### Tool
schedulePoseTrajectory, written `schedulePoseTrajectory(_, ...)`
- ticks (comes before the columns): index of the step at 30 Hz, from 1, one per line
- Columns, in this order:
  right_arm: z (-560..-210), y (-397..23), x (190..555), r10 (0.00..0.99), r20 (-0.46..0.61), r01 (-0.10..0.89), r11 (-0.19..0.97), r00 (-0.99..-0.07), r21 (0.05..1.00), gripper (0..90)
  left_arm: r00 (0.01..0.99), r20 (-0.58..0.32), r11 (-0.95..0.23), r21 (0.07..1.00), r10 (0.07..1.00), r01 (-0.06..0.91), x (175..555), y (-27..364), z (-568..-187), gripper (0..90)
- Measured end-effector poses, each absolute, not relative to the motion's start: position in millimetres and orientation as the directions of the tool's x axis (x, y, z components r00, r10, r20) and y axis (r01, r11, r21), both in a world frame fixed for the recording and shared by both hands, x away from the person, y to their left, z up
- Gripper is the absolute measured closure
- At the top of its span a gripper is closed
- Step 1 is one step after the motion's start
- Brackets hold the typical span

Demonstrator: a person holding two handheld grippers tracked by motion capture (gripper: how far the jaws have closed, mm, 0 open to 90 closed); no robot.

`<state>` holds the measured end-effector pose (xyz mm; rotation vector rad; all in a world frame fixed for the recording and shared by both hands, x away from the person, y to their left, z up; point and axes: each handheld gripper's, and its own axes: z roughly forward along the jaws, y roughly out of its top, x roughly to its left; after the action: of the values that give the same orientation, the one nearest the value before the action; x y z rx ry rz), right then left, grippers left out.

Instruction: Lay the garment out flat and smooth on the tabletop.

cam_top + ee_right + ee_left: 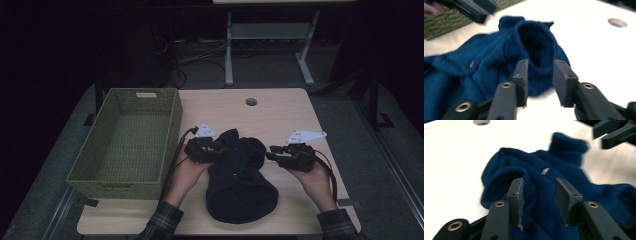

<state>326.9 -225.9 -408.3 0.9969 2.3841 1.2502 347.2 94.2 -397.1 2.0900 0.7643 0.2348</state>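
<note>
Two grippers flanked the dark blue sweater (240, 177), crumpled on the table (280, 110) with its long axis toward the person. Left gripper (216, 148) touched it, right gripper (270, 152) just beside; both jaws spread, nothing pinched.

I see a dark room around my pale wooden table (280, 107), lit from above. Beyond it, grey floor (270, 70), tangled cables (192, 57) and a white-legged desk frame (270, 32).
</note>
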Motion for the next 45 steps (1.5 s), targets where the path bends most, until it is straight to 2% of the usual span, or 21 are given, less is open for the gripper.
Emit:
schedulePoseTrajectory(1, -410, -228, 324, 0.681, 0.075, 0.450, 0.392, -0.728, 0.802, 75.0, 0.796, -0.118, -0.423, 0.796, 0.593, 0.434, 342, 95, -395, 61.0)
schedulePoseTrajectory(4, -419, -227, 318, 0.656, 0.084, 0.466, 0.433, -0.750, 0.772, 82.3, 0.817, -0.156, -0.415, 0.799, 0.556, 0.435, 329, 94, -391, 71.5)
schedulePoseTrajectory(7, -427, -220, 309, 0.620, 0.108, 0.472, 0.460, -0.777, 0.752, 83.9, 0.843, -0.132, -0.461, 0.789, 0.521, 0.408, 317, 83, -390, 72.9)
schedulePoseTrajectory(10, -435, -211, 297, 0.582, 0.118, 0.469, 0.502, -0.805, 0.727, 84.9, 0.850, -0.093, -0.496, 0.777, 0.519, 0.387, 317, 72, -398, 72.8)
schedulePoseTrajectory(19, -460, -195, 279, 0.541, 0.147, 0.495, 0.582, -0.828, 0.645, 87.9, 0.838, -0.082, -0.564, 0.704, 0.540, 0.432, 331, 66, -437, 75.7)
schedulePoseTrajectory(34, -465, -170, 259, 0.449, 0.188, 0.456, 0.623, -0.874, 0.636, 89.5, 0.835, -0.073, -0.598, 0.664, 0.546, 0.449, 337, 66, -460, 76.9)
schedulePoseTrajectory(45, -465, -140, 230, 0.328, 0.206, 0.380, 0.665, -0.922, 0.643, 89.6, 0.833, -0.079, -0.596, 0.662, 0.548, 0.455, 339, 66, -462, 79.8)
